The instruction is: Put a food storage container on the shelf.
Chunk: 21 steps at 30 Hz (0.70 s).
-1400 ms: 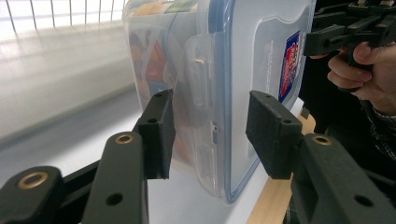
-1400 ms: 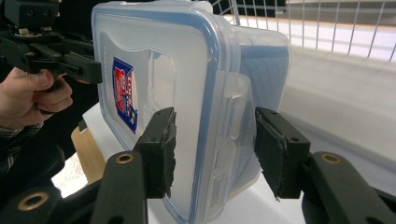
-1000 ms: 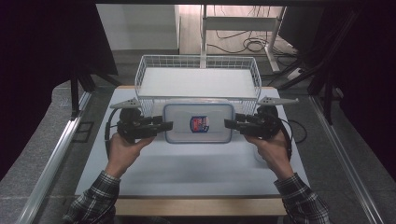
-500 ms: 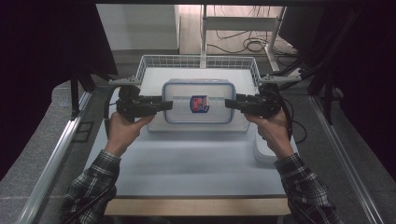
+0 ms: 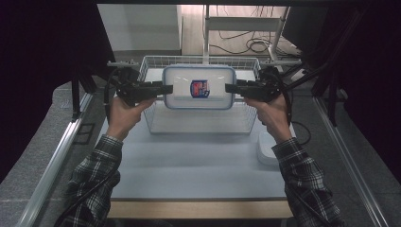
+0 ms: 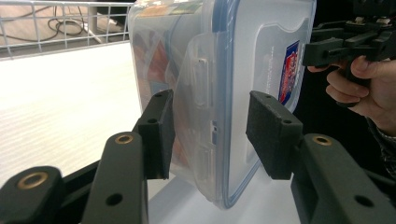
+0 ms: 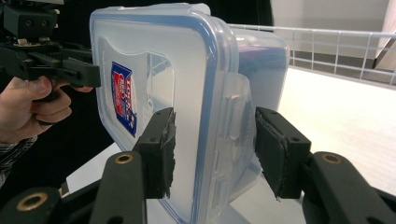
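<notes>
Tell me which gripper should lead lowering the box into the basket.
Neither clearly: the left gripper and right gripper hold opposite ends of the container, level above the wire basket. Lower both together.

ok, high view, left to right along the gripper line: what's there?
Left hand → left gripper → lidded plastic container held above the wire basket → right gripper → right hand.

Clear plastic box, blue-rimmed lid

The clear plastic food container (image 5: 199, 88) has a blue lid seal and a red-and-blue label (image 5: 199, 88); black two-jaw grippers, a white wire basket (image 5: 198, 120), grey-and-white plaid shirt sleeves (image 5: 96, 175), a pale grey tabletop (image 5: 189, 165).
</notes>
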Available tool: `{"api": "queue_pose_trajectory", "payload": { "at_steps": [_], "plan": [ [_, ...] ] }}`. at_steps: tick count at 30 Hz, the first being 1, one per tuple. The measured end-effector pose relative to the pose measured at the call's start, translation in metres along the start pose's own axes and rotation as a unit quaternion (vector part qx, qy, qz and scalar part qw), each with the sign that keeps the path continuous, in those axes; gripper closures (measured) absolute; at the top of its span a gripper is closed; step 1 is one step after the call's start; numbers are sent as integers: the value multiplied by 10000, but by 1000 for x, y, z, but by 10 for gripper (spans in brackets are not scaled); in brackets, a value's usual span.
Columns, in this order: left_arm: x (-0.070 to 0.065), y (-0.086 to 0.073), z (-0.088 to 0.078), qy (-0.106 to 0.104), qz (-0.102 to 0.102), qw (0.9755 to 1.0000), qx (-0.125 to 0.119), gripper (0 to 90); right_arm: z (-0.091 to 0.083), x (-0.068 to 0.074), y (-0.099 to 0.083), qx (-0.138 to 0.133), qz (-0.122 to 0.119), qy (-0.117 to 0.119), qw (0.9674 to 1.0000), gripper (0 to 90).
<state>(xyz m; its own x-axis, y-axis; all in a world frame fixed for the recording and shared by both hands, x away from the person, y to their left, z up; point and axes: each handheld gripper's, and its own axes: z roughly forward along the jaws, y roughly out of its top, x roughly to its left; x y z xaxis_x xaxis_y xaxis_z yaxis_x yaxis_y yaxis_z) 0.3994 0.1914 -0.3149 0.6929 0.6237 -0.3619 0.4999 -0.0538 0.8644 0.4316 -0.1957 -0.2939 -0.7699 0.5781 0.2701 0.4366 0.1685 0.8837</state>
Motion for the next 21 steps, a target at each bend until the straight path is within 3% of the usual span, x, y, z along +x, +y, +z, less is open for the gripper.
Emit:
{"api": "queue_pose_trajectory", "payload": {
  "at_steps": [8, 21],
  "plan": [
    [11, 6, 5, 26, -134, 9999, -79, 520, 9, -6, 10, 5, 76, -67, 9999, 489],
    [24, 8, 19, 32, -296, 9995, -114, 516, 19, -22, 12, 17, 311, -123, 9994, 481]
  ]
}}
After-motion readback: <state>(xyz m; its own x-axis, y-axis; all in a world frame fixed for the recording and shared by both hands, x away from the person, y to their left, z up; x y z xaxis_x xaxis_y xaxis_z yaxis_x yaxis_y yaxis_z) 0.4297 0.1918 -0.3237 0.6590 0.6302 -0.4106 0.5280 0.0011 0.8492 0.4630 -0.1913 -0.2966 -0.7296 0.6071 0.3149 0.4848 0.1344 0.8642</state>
